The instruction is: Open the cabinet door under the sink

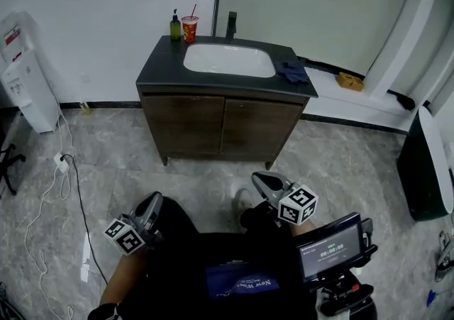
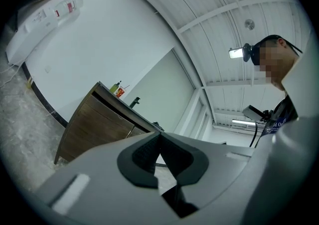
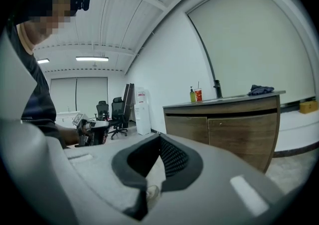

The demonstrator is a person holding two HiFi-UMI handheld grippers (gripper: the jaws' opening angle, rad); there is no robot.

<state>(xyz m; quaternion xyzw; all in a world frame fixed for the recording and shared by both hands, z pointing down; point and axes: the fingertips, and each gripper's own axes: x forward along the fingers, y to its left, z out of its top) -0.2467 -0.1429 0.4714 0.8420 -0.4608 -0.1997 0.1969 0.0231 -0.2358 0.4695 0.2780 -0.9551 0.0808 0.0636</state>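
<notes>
Plainly, the cabinet point(image 1: 223, 127) under the sink point(image 1: 228, 60) stood shut in the frame's upper middle, well apart from the left gripper point(image 1: 152, 205) and right gripper point(image 1: 264, 181), both pressed together and empty. Closing in squarely, then spreading one gripper to catch the right door point(image 1: 257, 129) by its top edge, seemed wisest. The right gripper view showed the dark gap point(image 3: 219, 113) under the worktop point(image 3: 224, 100) face-on; the head view alone showed the sink's bowl.
</notes>
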